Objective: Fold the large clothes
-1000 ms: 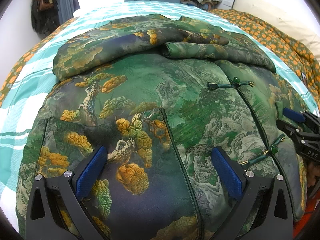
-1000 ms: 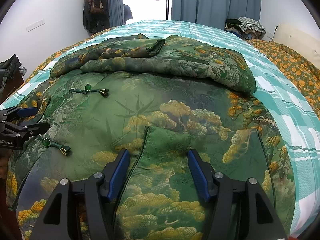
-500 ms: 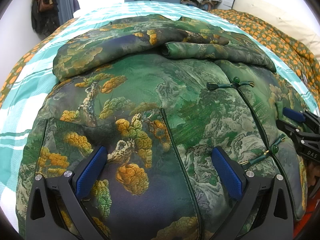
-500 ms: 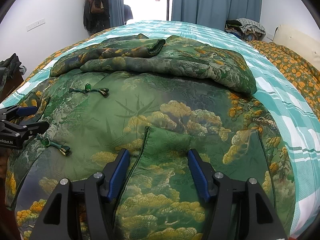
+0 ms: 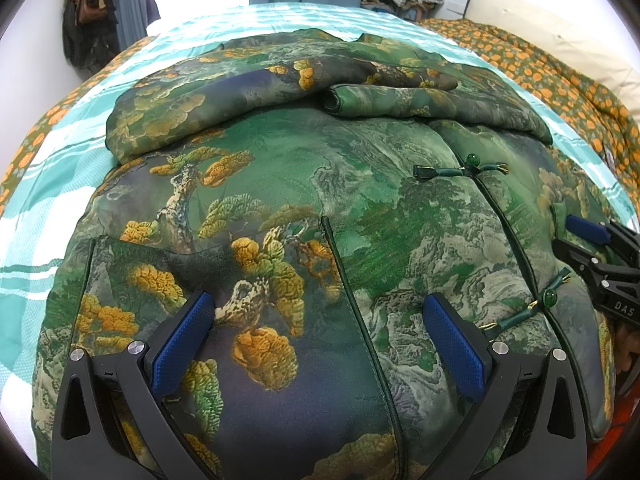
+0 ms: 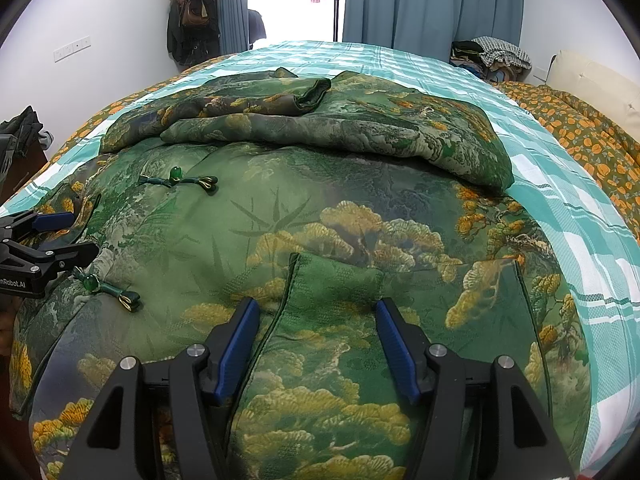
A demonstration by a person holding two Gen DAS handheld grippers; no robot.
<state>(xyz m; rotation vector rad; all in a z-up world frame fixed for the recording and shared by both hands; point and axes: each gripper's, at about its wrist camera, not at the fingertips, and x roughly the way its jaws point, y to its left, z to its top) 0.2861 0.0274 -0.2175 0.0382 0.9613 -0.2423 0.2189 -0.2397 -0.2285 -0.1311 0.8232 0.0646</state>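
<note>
Right now a padded green jacket [image 5: 304, 184] with a landscape print of pines and mountains is lying spread across the teal checked bedsheet [image 6: 568, 208], front side up, filling most of both wrist views. Its two sleeves [image 6: 280, 120] are lying folded across the far part of the jacket, one crossing over the other. Two green knotted frog fastenings [image 5: 464, 170] with round bead buttons are sitting along the jacket's front seam, one farther up and one nearer its lower hem.

Over the jacket's near edge the left gripper [image 5: 316, 340] is hovering with its blue-padded fingers standing wide apart, released, nothing pinched between them; the fabric is simply lying beneath. Beside it, on the other side of the front seam, the right gripper [image 6: 316, 340] is straddling a raised fold of the jacket's green fabric, its jaws partly parted on either side of the bulge; whether the pads are actually pressing on the cloth I cannot tell.

Beyond the jacket, an orange-flowered quilt [image 6: 580, 120] is lying bunched along the sheet's far side, with blue curtains [image 6: 432, 0] hanging behind the bed and dark clothes [image 6: 192, 20] hanging on the wall past the jacket's sleeves.
</note>
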